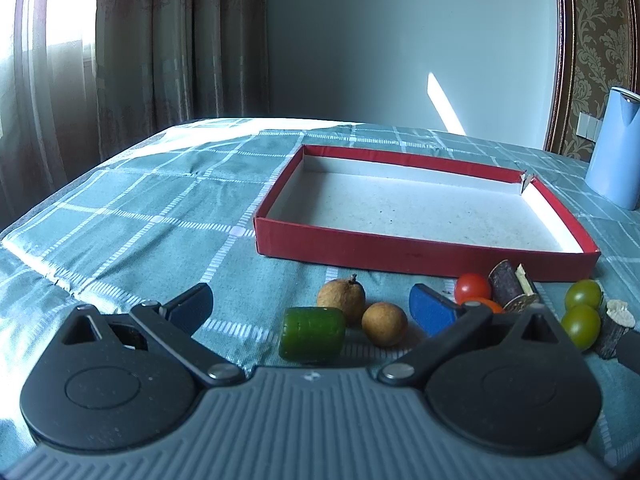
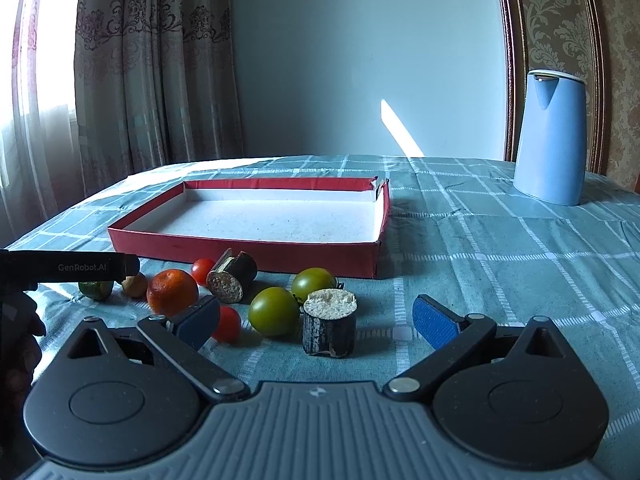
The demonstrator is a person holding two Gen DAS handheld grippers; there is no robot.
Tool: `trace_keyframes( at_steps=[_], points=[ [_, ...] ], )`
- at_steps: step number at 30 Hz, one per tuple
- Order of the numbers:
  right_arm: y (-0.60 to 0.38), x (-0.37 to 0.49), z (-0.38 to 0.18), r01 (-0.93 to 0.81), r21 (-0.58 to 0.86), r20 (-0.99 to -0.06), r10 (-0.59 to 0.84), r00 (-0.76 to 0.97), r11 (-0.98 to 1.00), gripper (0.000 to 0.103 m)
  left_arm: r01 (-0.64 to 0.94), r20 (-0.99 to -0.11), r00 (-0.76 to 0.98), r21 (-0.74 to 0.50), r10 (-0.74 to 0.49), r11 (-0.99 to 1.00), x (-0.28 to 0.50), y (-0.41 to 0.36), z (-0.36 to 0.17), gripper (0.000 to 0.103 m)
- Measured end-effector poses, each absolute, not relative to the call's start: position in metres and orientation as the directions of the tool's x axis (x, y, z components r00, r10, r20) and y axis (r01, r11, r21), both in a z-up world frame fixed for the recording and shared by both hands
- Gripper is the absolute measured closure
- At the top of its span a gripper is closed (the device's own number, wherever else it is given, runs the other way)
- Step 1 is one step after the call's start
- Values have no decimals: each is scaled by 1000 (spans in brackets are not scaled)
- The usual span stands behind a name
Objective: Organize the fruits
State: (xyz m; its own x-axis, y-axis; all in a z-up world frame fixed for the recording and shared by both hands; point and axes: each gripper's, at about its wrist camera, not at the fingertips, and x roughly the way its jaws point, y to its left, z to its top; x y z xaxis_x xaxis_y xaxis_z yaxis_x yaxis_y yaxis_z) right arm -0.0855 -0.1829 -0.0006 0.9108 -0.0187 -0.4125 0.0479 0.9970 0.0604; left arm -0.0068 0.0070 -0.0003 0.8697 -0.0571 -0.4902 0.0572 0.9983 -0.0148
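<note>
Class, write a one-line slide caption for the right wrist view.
Open right gripper faces fruits beside an empty red tray on a checked tablecloth.

Only readable text I can spot is "GenRobot.AI" in pale letters on the black body of the left gripper (image 2: 72,268), seen from the right wrist view. The little emblem on the grey housing (image 2: 316,394) is probably a logo, too small to read
</note>
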Motion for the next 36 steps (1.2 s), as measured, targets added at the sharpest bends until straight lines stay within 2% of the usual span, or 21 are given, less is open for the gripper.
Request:
trace_keyframes(
  at_steps=[19, 21, 36],
  points=[
    [-188, -86, -1, 15, 62, -408, 12, 913, 998, 1, 65, -495, 866, -33, -73, 997, -4, 10, -2, 0],
    [-188, -85, -2, 8, 68, -413, 20, 910, 998, 5, 65, -494, 866, -36, -74, 997, -4, 11, -1, 0],
    [-190, -87, -2, 16, 79, -402, 17, 915, 997, 5, 60, -498, 865, -35, -69, 998, -4, 11, -2, 0]
  ],
)
